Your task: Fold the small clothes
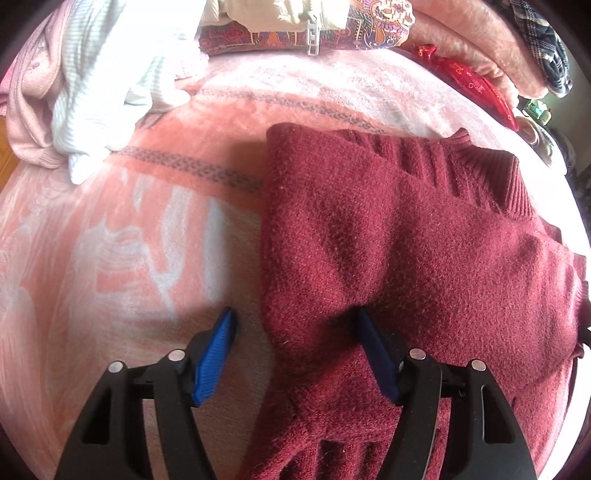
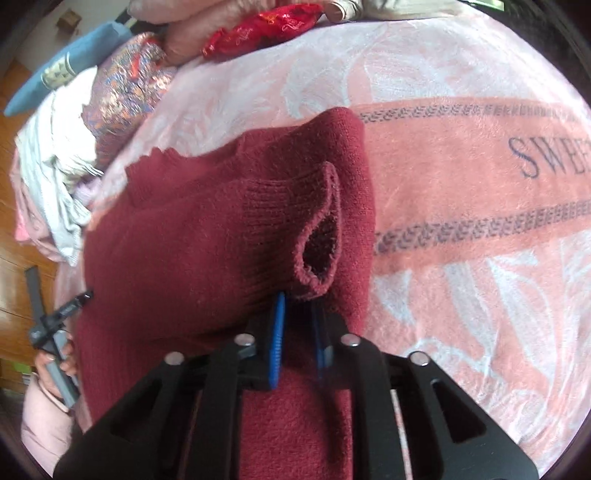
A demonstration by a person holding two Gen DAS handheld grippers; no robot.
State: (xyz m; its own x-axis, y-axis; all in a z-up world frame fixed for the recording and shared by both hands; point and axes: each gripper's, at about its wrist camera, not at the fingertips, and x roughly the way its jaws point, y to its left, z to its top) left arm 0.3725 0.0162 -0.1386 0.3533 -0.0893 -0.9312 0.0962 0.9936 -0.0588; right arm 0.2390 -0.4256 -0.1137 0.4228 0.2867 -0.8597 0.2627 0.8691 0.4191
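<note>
While our left tool (image 1: 295, 354) gapes wide over the maroon sweater (image 1: 424, 258), nothing is gripped. Our right tool (image 2: 299, 332) stands narrow around its cuffed sleeve (image 2: 288, 221) on the bed (image 2: 461, 221).

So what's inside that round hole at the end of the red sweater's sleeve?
Only dark knit lining shows inside the cuff of the red sweater. Deeper in the sleeve is hidden.

A bed fills both views, spread with a pink and white blanket (image 1: 110, 240) crossed by bands of grey pattern and printed lettering (image 2: 546, 155). At twelve o'clock a patterned quilt (image 1: 369, 26) and a red embroidered pillow (image 2: 266, 26) lie along its far edge. Wooden floor (image 2: 18, 147) shows at nine o'clock. Bright daylight washes the bedding pale.
</note>
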